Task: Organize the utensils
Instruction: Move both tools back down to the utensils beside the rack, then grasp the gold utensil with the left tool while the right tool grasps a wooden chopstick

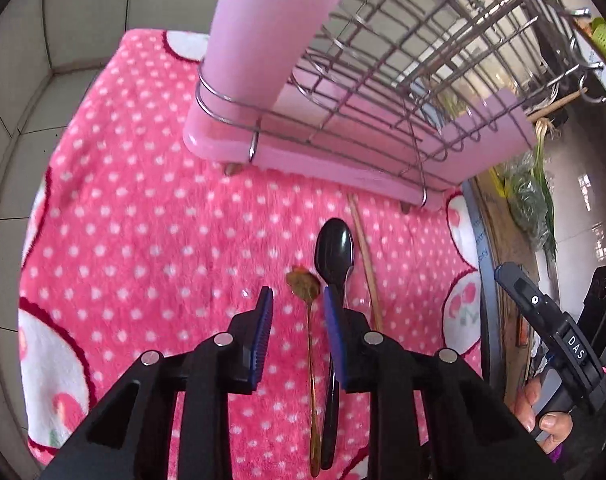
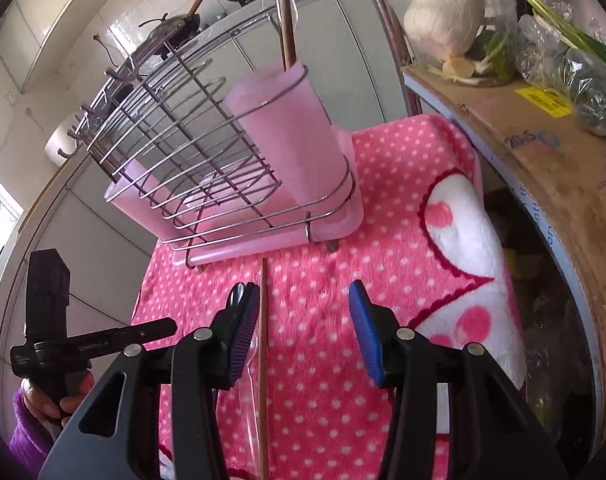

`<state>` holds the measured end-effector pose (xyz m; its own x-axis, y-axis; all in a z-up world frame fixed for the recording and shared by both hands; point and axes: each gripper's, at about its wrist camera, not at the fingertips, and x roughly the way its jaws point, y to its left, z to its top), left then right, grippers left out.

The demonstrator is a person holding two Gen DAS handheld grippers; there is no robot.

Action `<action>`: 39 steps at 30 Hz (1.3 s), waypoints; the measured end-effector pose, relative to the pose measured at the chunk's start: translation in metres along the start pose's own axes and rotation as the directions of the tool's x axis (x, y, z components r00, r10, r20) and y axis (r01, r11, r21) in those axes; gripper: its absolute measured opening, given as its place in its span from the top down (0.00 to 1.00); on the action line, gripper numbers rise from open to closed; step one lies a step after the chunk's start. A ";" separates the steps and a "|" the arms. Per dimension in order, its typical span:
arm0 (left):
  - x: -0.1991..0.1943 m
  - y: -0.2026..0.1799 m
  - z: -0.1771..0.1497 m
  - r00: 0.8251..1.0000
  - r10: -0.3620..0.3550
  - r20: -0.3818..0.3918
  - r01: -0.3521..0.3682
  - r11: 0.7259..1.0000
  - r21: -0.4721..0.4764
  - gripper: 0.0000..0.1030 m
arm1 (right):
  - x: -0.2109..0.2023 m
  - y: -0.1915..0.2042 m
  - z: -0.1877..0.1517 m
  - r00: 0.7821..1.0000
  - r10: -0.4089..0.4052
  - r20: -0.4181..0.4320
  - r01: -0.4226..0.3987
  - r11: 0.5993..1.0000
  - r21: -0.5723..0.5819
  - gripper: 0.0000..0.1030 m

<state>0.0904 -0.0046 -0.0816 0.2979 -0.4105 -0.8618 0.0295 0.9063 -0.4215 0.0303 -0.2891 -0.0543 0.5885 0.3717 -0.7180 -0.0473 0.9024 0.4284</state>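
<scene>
Left gripper (image 1: pixel 297 300) hangs released over a gold spoon (image 1: pixel 303 285); black spoon (image 1: pixel 335 250) and chopstick (image 1: pixel 365 256) lie just rightward. Right gripper (image 2: pixel 305 300) gapes empty (pink holder (image 2: pixel 291 128) ahead already holds a chopstick (image 2: pixel 285 16)).

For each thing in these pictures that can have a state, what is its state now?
left gripper: open, empty, above the gold spoon
right gripper: open, empty
gold spoon: lying flat on the blanket
black spoon: lying flat beside it
chopstick: lying on the blanket
pink cup: upright in the rack, holding utensils
</scene>
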 end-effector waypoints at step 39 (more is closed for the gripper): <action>-0.025 0.039 0.001 0.997 0.008 0.082 -0.006 1.000 -0.028 0.99 | 0.138 0.067 0.004 0.947 -0.171 -0.272 0.121 0.974 -0.190 0.94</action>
<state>0.0850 0.0410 -0.0762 0.3750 -0.3933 -0.8395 0.0013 0.9058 -0.4237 0.1111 -0.1784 -0.1225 0.3463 0.2571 -0.9022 -0.1280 0.9657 0.2261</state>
